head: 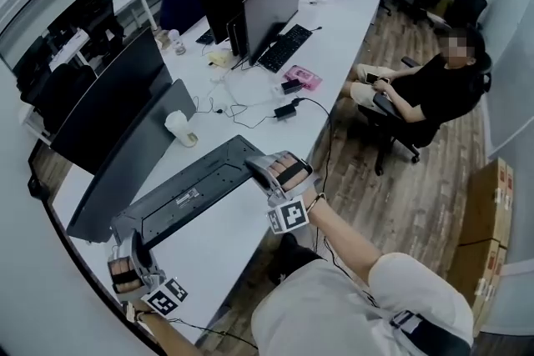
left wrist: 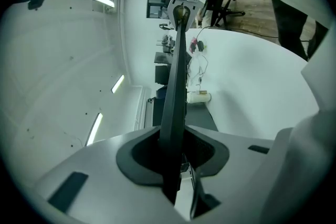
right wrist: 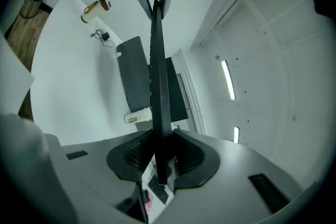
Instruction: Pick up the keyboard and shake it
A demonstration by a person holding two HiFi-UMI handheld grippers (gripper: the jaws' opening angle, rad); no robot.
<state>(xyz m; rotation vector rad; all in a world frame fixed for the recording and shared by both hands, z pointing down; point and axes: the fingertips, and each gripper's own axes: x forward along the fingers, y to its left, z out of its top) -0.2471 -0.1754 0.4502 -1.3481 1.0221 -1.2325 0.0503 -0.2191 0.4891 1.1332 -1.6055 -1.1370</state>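
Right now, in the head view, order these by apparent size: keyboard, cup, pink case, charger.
1. The keyboard is clearly largest, though it is also nearest the camera.
2. The cup and the pink case look about alike, so I won't rank them.
3. The charger is smallest.

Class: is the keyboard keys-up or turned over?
Turned over: the keyboard shows its plain labelled back, no keys, its ends clamped by the left gripper and right gripper.
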